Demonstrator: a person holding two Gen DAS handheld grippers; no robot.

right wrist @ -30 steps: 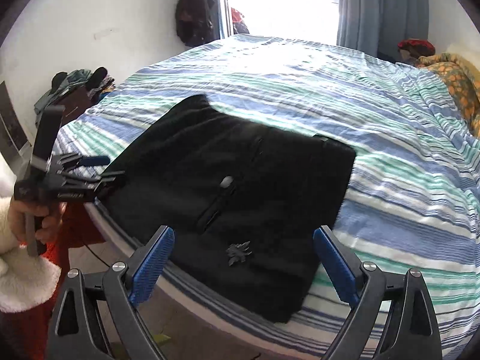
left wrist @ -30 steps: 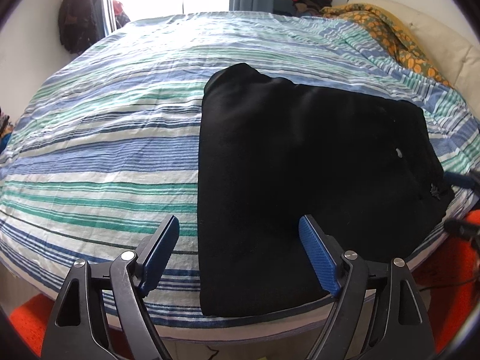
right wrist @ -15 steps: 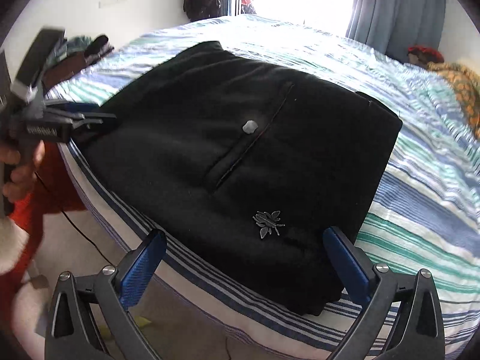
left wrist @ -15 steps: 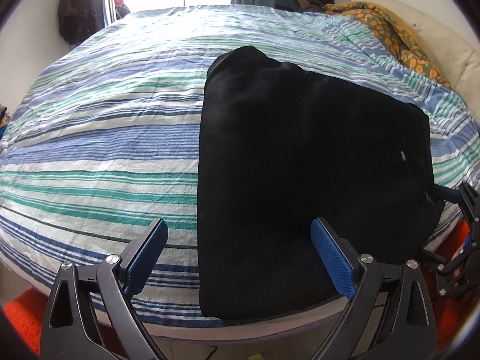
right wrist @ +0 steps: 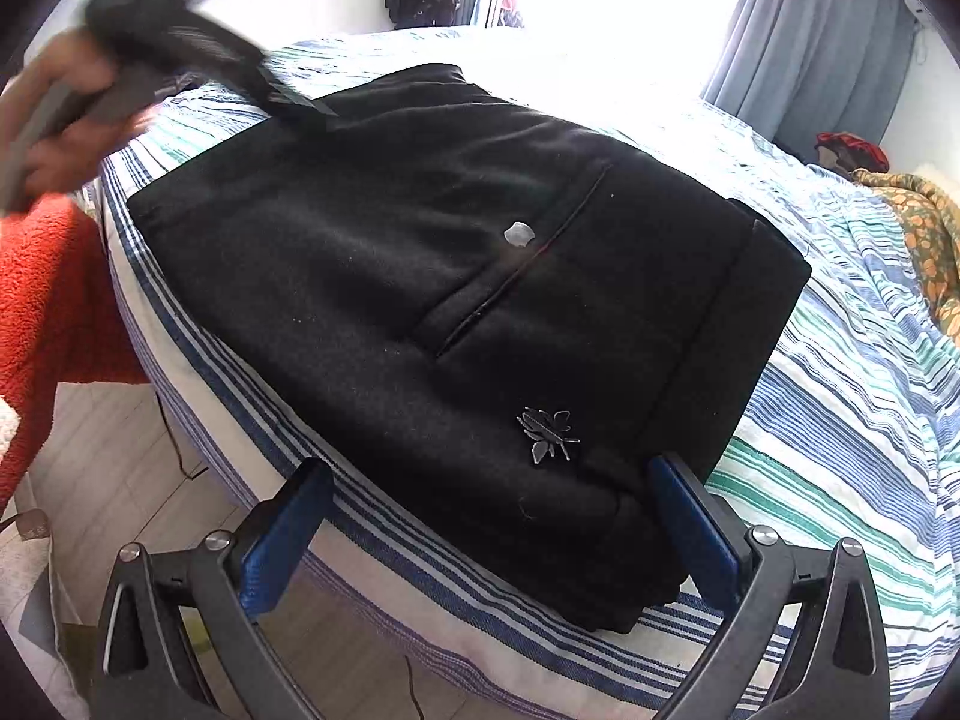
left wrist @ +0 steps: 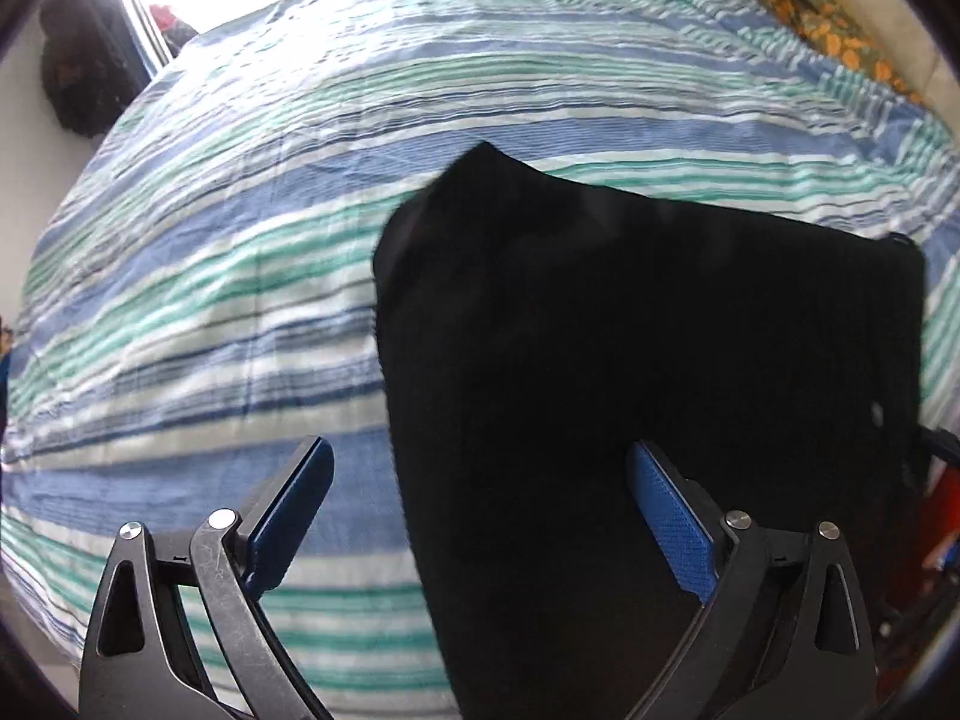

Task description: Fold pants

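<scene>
The black pants [right wrist: 456, 312] lie folded into a compact rectangle at the near edge of the bed [left wrist: 198, 276], filling the centre of the right wrist view and the lower right of the left wrist view. The left gripper [left wrist: 480, 516] is released, jaws wide, straddling the pants' left edge. The right gripper [right wrist: 492, 528] is likewise released, empty, at the lower corner near the insect emblem [right wrist: 549, 435]. The fabric looks thick, soft and limp; expect sagging when lifted. Recommended hold: pinch all layers at the folded edge corners. The layer count is probably several, but dark fabric obscures it.
</scene>
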